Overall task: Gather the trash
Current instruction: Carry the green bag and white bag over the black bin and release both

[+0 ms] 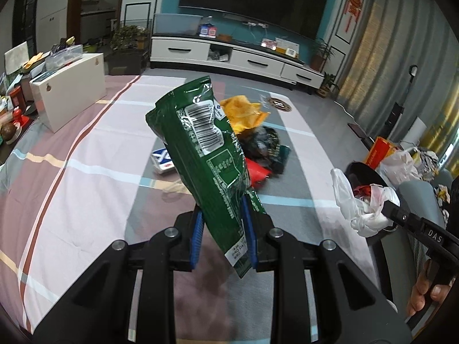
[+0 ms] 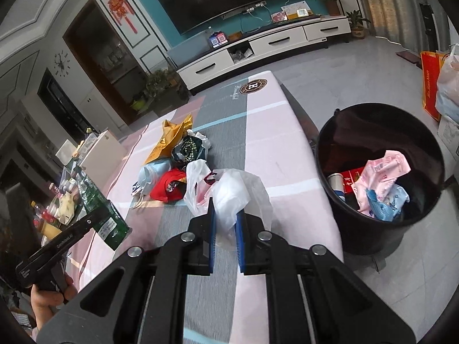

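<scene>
My left gripper (image 1: 223, 213) is shut on the lower end of a green snack bag (image 1: 200, 143), which stands up and tilts left above the table; the same bag (image 2: 100, 209) shows at the left of the right wrist view. My right gripper (image 2: 226, 213) is shut on a crumpled white plastic bag (image 2: 232, 192), held over the table's right side. That white bag (image 1: 358, 206) also hangs at the right of the left wrist view. A black bin (image 2: 358, 229) holding pink and blue wrappers stands on the floor to the right. A trash pile (image 2: 178, 154) lies mid-table.
The pile holds a yellow bag (image 1: 246, 111), a dark wrapper (image 1: 264, 143) and a red wrapper (image 1: 258, 172). A blue-and-white pack (image 1: 162, 160) lies beside it. A white box (image 1: 68, 97) stands at the table's left. An orange bag (image 2: 430, 83) sits on the floor beyond the bin.
</scene>
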Demonstrator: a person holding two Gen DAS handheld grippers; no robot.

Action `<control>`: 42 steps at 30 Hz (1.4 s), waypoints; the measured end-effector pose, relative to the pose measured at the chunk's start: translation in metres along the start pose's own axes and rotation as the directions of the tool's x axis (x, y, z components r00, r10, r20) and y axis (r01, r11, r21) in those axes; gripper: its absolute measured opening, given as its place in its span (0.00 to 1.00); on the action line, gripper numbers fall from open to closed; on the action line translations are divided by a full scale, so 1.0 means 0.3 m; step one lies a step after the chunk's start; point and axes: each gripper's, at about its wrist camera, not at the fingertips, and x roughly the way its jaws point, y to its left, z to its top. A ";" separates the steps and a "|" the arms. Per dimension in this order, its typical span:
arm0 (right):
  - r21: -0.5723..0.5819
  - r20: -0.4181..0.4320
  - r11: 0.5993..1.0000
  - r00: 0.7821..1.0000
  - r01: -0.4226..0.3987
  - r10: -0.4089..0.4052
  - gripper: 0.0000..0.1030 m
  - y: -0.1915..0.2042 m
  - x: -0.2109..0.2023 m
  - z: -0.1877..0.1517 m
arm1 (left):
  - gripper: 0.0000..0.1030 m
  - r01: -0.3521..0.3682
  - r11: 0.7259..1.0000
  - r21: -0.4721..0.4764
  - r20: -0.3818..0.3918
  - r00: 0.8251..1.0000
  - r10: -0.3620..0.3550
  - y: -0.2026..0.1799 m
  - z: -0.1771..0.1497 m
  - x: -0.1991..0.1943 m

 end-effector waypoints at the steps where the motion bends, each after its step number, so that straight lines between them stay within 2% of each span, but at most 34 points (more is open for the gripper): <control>1: -0.001 0.011 1.000 1.000 0.003 -0.003 0.12 -0.004 -0.020 0.000 | 0.26 0.006 1.000 0.011 0.000 1.000 -0.006 -0.017 -0.001 -0.005; 10: 0.034 0.111 0.999 0.993 0.034 -0.037 0.12 -0.086 -0.156 0.005 | 0.26 0.069 0.991 0.115 -0.001 0.998 -0.069 -0.187 0.014 -0.026; 16: 0.103 0.172 0.993 0.983 0.055 -0.072 0.12 -0.186 -0.226 0.007 | 0.26 0.150 0.970 0.189 -0.011 0.988 -0.151 -0.337 0.039 -0.021; 20: 0.152 0.205 0.986 0.973 0.076 -0.106 0.12 -0.265 -0.265 0.010 | 0.26 0.217 0.949 0.229 -0.039 0.976 -0.213 -0.436 0.054 0.008; 28: 0.238 0.238 0.964 0.955 0.119 -0.177 0.12 -0.410 -0.300 0.009 | 0.26 0.296 0.910 0.290 -0.070 0.955 -0.288 -0.602 0.084 0.074; 31: 0.262 0.239 0.957 0.952 0.126 -0.191 0.13 -0.456 -0.295 0.011 | 0.26 0.336 0.892 0.304 -0.096 0.942 -0.322 -0.666 0.092 0.122; 34: 0.284 0.230 0.948 0.950 0.140 -0.209 0.13 -0.497 -0.273 0.015 | 0.26 0.394 0.872 0.290 -0.157 0.918 -0.363 -0.728 0.099 0.201; 38: 0.297 0.222 0.942 0.948 0.158 -0.230 0.13 -0.531 -0.246 0.017 | 0.26 0.418 0.857 0.300 -0.206 0.906 -0.370 -0.803 0.088 0.287; 42: 0.317 0.205 0.934 0.949 0.168 -0.240 0.13 -0.570 -0.204 0.022 | 0.26 0.416 0.847 0.331 -0.241 0.905 -0.350 -0.861 0.067 0.364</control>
